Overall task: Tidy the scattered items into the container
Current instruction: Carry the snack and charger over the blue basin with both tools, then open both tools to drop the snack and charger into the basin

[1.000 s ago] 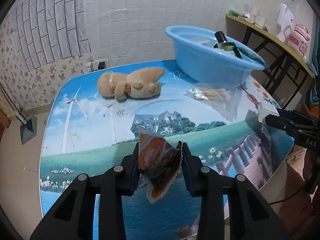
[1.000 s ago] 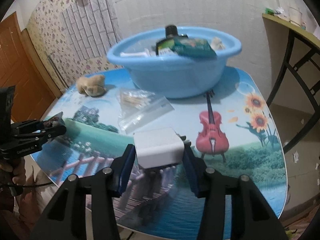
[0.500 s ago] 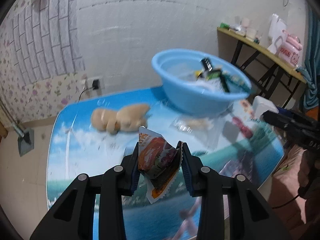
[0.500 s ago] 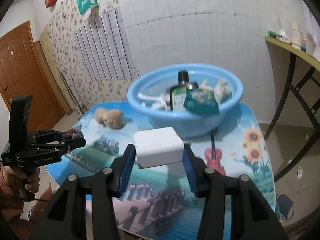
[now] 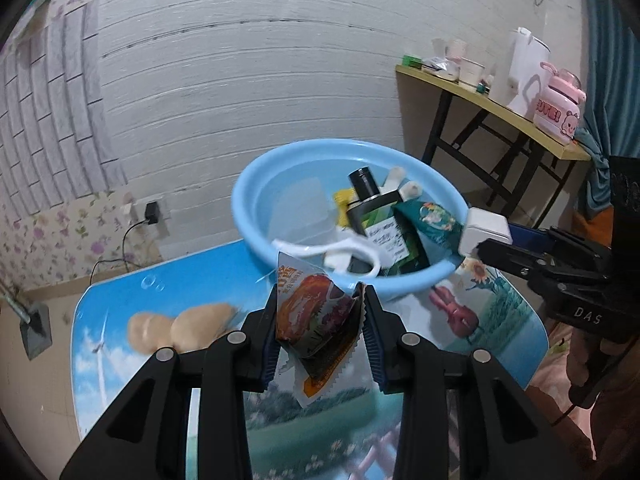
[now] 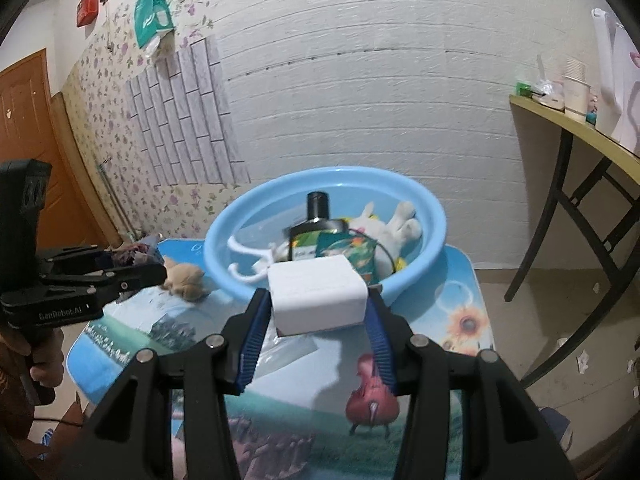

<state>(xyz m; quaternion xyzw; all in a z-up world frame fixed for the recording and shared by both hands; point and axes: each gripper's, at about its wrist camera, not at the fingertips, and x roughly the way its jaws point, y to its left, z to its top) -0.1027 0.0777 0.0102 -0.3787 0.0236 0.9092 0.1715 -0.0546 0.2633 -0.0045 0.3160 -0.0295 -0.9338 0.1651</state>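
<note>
My left gripper (image 5: 320, 332) is shut on an orange snack packet (image 5: 316, 320) and holds it above the table, just short of the blue basin (image 5: 280, 168). My right gripper (image 6: 316, 320) is shut on a white charger block (image 6: 316, 296) in front of the basin (image 6: 436, 224). The basin holds a dark bottle (image 5: 376, 216), a white hanger (image 5: 320, 248), a green packet (image 5: 428, 220) and a white plush toy (image 6: 396, 220). A tan plush toy (image 5: 180, 328) lies on the table left of the basin. The right gripper (image 5: 492, 240) with the charger also shows at the basin's right rim.
The table (image 6: 460, 320) has a printed landscape top. A clear plastic bag (image 6: 288, 352) lies on it under the right gripper. A yellow side table (image 5: 500, 108) with cups and a pink jug stands at the right. A white brick wall is behind.
Both grippers have risen and moved toward the basin with their items. The basin looks nearer in both views and I look down into it.
</note>
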